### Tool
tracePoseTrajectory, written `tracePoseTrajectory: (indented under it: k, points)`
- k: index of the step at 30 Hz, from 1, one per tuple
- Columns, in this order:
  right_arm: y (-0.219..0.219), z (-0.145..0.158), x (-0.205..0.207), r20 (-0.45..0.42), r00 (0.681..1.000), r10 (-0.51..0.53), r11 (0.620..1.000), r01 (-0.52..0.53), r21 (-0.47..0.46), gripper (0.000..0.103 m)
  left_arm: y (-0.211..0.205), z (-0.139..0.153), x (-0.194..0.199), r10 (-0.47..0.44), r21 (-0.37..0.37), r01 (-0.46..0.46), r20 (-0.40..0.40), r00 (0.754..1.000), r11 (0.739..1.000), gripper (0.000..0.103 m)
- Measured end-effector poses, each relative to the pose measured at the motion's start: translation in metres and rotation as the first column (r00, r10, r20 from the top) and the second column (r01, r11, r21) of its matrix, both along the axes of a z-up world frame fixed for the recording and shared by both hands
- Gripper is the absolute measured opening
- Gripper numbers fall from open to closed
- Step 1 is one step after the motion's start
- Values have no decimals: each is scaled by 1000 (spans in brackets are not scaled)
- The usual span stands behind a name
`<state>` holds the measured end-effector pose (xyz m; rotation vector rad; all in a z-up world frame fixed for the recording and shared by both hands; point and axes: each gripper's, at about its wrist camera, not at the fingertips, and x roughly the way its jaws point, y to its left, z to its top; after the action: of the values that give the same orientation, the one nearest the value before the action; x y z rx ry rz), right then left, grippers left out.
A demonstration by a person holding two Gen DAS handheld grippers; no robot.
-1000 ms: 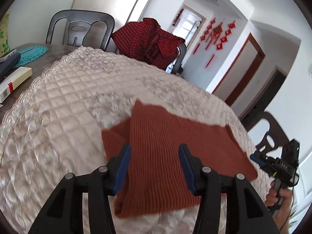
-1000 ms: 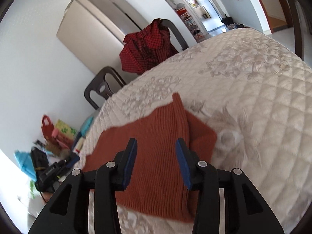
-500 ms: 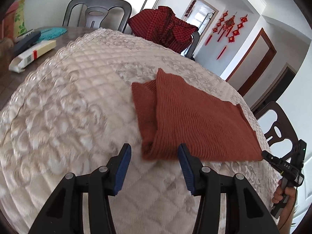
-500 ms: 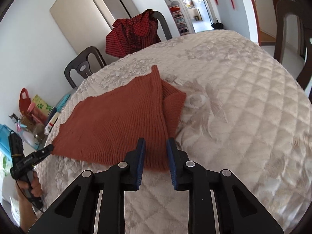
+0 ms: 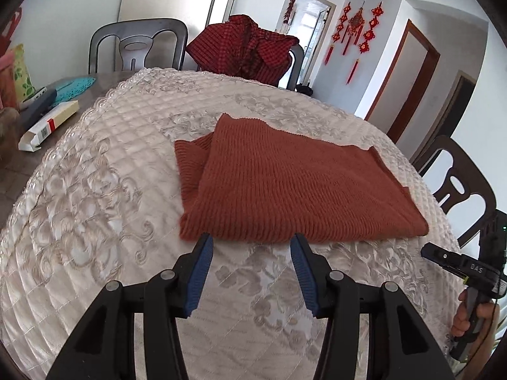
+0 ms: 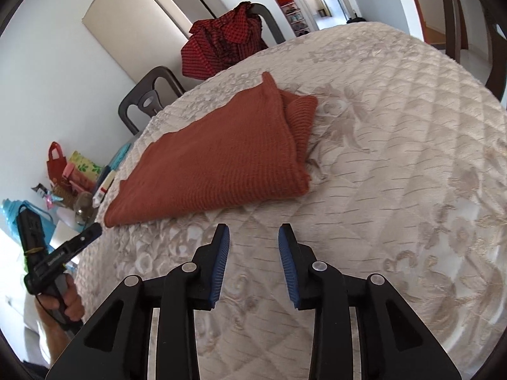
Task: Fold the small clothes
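A rust-red knitted garment (image 5: 285, 183) lies folded flat on the quilted cream table cover (image 5: 95, 205); it also shows in the right wrist view (image 6: 221, 161). My left gripper (image 5: 252, 247) is open and empty, just short of the garment's near edge. My right gripper (image 6: 253, 237) is open and empty, a little back from the garment's near edge. Each gripper shows in the other's view, the right one (image 5: 456, 262) and the left one (image 6: 63, 253), both off the table's edge.
A red checked garment (image 5: 244, 47) hangs over a chair behind the table. Dark chairs (image 5: 136, 47) stand around the table. A white carton (image 5: 47, 125) and small items lie on the bare table at the left. Bags (image 6: 73, 167) sit beyond.
Both grippers have pulled back off the garment toward the table's near edge. The right gripper narrowed, then opened wider again. The garment stays folded on the cover.
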<state>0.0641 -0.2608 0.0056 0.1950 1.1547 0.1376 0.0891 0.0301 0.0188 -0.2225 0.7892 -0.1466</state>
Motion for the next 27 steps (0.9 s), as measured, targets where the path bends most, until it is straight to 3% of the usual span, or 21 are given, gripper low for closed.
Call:
tracePoseTrajectory:
  k: [3,7,17,22,27]
  points:
    - [0,-6,3,-18,1000,-15,999,16,49,35,-2,-5,7,11,-9,-12,-18,1000,1000,54]
    - [-6,-8,8,-21,999,-49,988,51,143,46,1,-11,10,35,-23,-35,-39,999,999,54]
    - [-9,-9,19,-22,994,-109,974,111,197,47,15,-21,13,67,-116,-74,-60,996,991,58]
    - [-10,-10,23,-22,991,-133,970,135,203,47,29,-26,14,81,-221,-93,-64,995,971,58]
    - [-12,-10,27,-22,987,-162,964,163,211,47,44,-31,7,107,-340,-128,-79,991,932,58]
